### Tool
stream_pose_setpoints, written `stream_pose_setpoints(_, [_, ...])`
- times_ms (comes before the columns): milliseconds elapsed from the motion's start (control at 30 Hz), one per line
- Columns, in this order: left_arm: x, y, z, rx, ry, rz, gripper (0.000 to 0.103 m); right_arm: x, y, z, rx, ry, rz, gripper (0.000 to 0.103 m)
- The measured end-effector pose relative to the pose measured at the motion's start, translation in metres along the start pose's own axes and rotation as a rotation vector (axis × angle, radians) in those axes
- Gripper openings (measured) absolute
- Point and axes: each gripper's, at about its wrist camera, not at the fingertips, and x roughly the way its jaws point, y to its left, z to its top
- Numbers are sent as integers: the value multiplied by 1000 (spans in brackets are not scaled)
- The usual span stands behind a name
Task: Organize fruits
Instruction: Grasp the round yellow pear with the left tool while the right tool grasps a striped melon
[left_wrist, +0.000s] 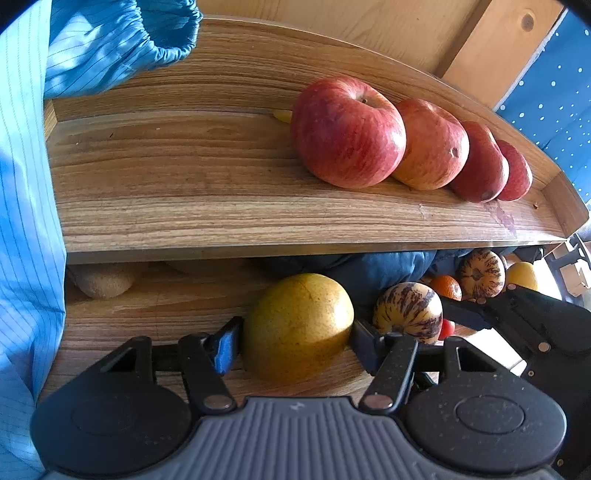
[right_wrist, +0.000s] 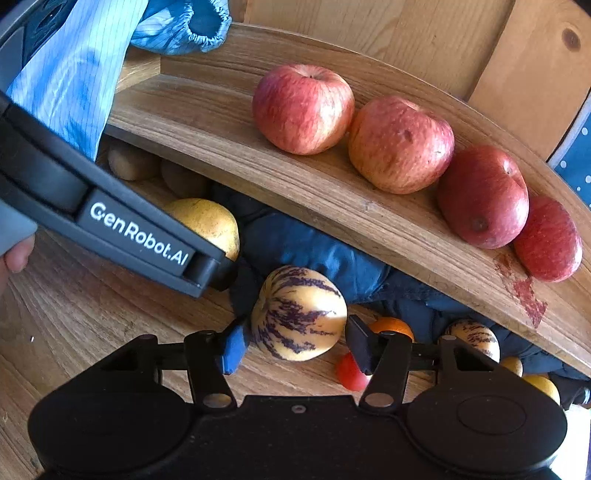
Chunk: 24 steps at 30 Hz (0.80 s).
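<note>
Wood-grain bench runs beneath a raised shelf. Nearest, the left gripper is closed against a yellow pear dead ahead at twelve o'clock. The right gripper likewise clasps a striped melon, and it lies toward the pear's three o'clock. Farther off, four apples line the shelf, so either fruit must rise to join them.

Both your wrist cameras sit low and close, facing the wooden shelf along their fingers; each shows the same row of apples above.
</note>
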Motion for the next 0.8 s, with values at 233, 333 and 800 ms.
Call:
stream_pose_setpoints(233, [-7,2,-4,1,-8,3,65,-8,-4,-9,7,-21,6,57])
stream_pose_setpoints(333, [-9,2,-7,9,-8,2,65,-13,-5,-15,23,-24,12,56])
stream_pose_setpoints(800, [-31,-26,-36,58,3,-24,65,-76,-3,-58,98,-94,9,57])
